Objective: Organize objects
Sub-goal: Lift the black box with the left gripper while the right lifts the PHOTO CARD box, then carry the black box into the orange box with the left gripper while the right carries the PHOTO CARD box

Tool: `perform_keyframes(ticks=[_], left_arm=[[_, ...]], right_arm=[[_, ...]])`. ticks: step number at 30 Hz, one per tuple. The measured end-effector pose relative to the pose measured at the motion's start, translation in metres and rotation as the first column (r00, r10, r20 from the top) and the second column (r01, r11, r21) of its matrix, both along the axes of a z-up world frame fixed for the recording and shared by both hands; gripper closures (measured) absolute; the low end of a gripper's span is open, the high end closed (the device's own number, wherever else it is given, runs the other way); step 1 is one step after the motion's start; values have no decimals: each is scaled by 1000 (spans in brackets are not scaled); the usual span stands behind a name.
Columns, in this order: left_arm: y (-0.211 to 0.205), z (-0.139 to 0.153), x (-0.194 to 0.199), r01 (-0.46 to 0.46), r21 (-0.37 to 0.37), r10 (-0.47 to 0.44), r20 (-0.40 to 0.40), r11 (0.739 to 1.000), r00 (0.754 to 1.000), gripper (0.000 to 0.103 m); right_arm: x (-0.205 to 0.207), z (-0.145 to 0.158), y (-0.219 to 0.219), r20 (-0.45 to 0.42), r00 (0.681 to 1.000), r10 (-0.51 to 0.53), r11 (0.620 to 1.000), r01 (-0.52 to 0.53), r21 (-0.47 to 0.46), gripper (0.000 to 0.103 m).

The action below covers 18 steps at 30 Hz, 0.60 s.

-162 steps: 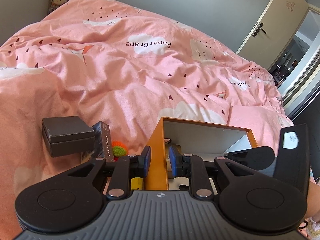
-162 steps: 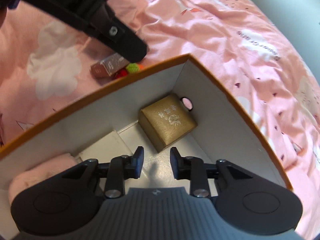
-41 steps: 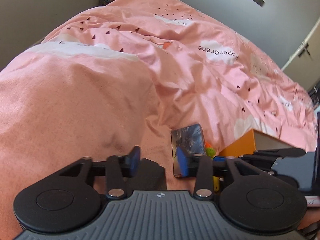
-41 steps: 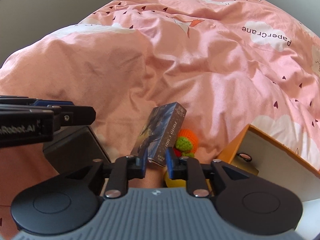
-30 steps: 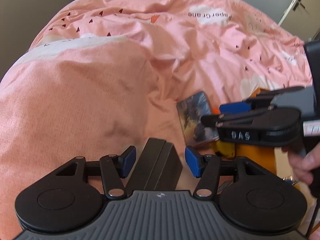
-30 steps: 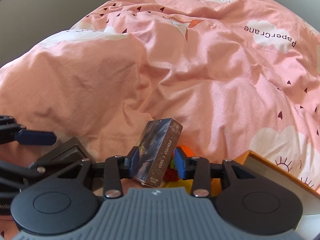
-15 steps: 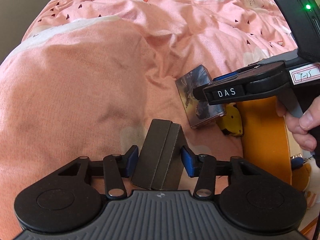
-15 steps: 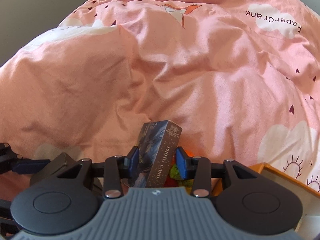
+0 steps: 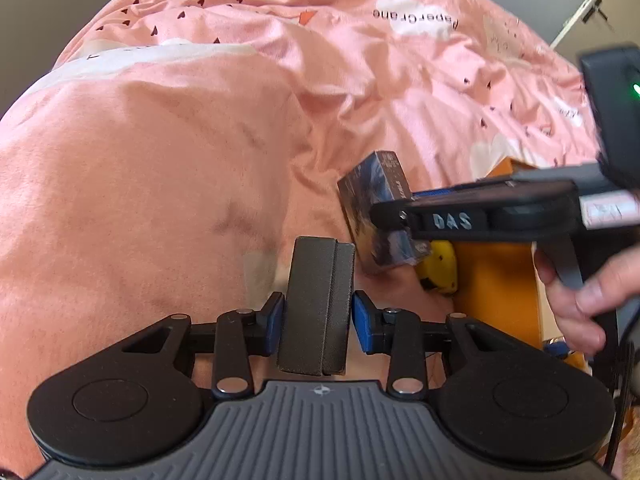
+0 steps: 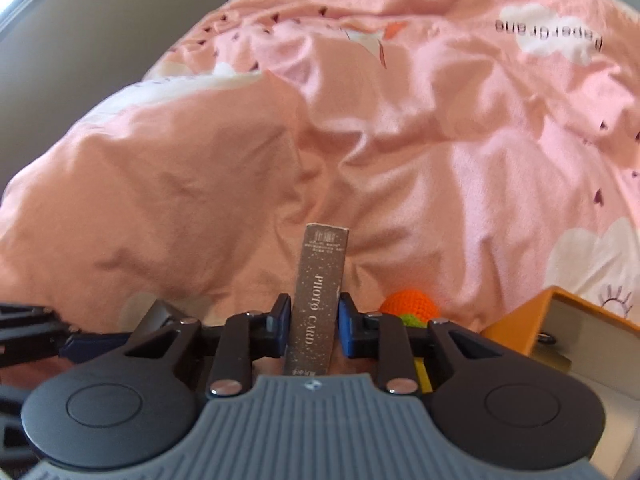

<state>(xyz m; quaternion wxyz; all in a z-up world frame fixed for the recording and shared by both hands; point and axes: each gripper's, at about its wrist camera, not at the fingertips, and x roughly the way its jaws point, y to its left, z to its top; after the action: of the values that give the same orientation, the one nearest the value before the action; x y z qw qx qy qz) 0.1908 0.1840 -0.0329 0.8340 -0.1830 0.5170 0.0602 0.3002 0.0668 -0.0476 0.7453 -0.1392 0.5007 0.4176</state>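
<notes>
- The left gripper (image 9: 318, 316) is clenched on a dark grey box (image 9: 318, 304): its blue fingers (image 9: 275, 322) press the box's two long sides, and the box stands on end between them, a seam running down its face.
- The dark grey box sits at the centre of the left wrist view, reaching toward 12 o'clock over the pink duvet (image 9: 168, 152) of the bed; whether its far end touches the cloth cannot be told.
- The right gripper (image 10: 313, 326) is clenched on a photo card box (image 10: 318, 300), its blue fingers (image 10: 347, 332) against the two broad faces, the narrow brown side marked "PHOTO CARD" facing the camera and pointing toward 12 o'clock.
- In the left wrist view the same photo card box (image 9: 374, 200) shows at about 2 o'clock from the dark grey box, its picture face turned outward, with the right gripper (image 9: 394, 220) coming in from 3 o'clock, lettered "DAS", and a person's hand (image 9: 584, 284) around its handle.
- Just under the photo card box lies a yellow object (image 9: 440, 268), touching the wall of an orange box (image 9: 496, 280) at 3 o'clock.
- In the right wrist view the orange box (image 10: 520, 324) sits at 4 o'clock, white inside, and an orange-and-green crochet toy (image 10: 410, 306) lies on the duvet just beside the right finger, between it and the orange box.
- The duvet carries white clouds and the words "PaperCrane" toward 1 o'clock.
</notes>
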Motion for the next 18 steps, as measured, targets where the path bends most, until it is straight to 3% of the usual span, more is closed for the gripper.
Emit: perform_keyframes(ticks=[6,11,14,18], left_arm=[[-4,35,-11,-27,-44,32,130,999,991,62],[-18,67,-11,11,-133,23,253,991,967,62],[-37,75,-1,66,-186,-7,302,980,953,62],[-76,72,22,161,-217,-86,319,963,944,62]], right_arm=[[-20,55,-44,63,998,-14,991,5,130,79],[-26,97,-105,115,986,-122,969,93,229,79],[-25,106,-146,154,962,-226,951,183,251,79],[-19,94,-197,165,912,-375,911,330,246,79]])
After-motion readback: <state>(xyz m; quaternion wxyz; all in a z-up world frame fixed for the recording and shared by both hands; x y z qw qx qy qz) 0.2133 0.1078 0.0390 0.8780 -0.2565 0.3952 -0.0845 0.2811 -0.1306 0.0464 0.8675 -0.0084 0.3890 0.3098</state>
